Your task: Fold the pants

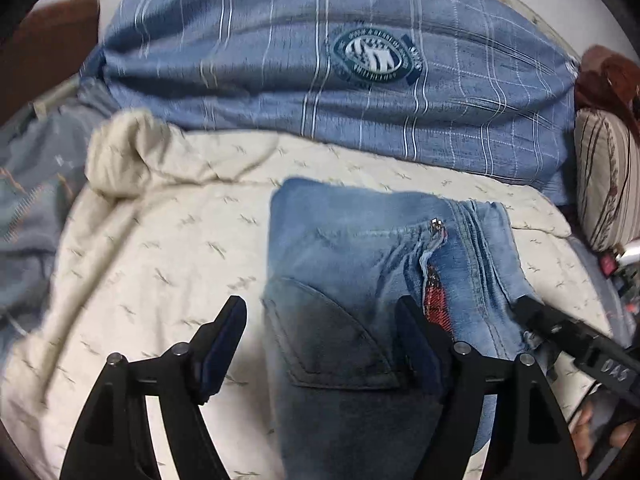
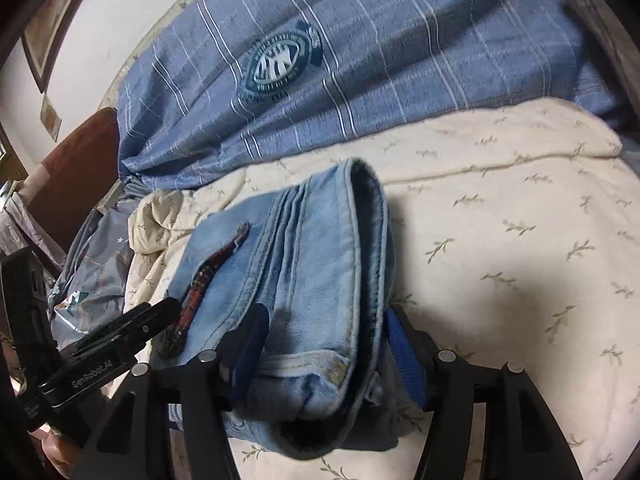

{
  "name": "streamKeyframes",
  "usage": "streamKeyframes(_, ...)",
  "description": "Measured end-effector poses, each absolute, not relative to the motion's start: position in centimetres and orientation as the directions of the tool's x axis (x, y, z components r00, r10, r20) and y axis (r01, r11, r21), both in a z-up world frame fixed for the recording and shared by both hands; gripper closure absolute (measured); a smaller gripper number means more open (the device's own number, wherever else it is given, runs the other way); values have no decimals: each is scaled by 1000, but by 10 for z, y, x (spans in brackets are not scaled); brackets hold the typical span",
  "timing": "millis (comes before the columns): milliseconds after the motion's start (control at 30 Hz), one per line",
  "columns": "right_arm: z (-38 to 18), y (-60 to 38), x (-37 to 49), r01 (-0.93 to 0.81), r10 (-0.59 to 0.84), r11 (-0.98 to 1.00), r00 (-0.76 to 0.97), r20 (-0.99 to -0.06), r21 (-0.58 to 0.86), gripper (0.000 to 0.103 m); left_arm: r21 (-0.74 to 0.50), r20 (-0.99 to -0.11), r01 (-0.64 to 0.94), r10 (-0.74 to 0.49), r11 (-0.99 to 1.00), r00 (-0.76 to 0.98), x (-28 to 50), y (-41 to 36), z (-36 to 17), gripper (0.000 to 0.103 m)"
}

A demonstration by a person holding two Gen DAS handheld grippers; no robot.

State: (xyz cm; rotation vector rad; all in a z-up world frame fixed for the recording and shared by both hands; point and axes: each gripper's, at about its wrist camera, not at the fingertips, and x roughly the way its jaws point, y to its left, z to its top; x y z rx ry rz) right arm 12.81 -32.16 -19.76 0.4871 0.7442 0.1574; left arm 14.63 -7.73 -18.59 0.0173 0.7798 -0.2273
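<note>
The folded pants [image 1: 352, 264], pale blue denim, lay on the cream leaf-print blanket [image 1: 160, 248] that covered the bed, with a dark back pocket [image 1: 332, 344] toward my left tongs [image 1: 320, 332] and a strip of red plaid lining [image 2: 200, 280] showing at the fly. My left tongs stood apart above the near end of the bundle, one pad over the blanket, the other over the denim by the plaid strip, neither pressing. My right tongs [image 2: 324, 340] stood apart too, straddling the thick folded edge where the hems [image 2: 360, 220] stacked up; denim sat between the blue pads, but I could not see them squeezing it. Each tool showed at the edge of the other's view, close together over the pants. Behind the pants lay a big blue striped pillow [image 1: 320, 60] with a round dark-green emblem [image 2: 280, 64].
</note>
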Motion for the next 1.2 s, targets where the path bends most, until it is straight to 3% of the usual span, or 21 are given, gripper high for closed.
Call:
streamKeyframes(233,-175,-322,107,39,190,928,807,-559,371,37,72,-621,186,-102,980,777,133,-82,-167,18)
streamKeyframes(500,-160,-318,93,48,113,954,857,-502,297,36,125,-586,158,-56,980,809,124,-83,-159,17)
streamKeyframes(1200,-158,-309,87,35,109,959,870,-480,281,36,133,-538,68,14,989,843,119,-72,-148,17)
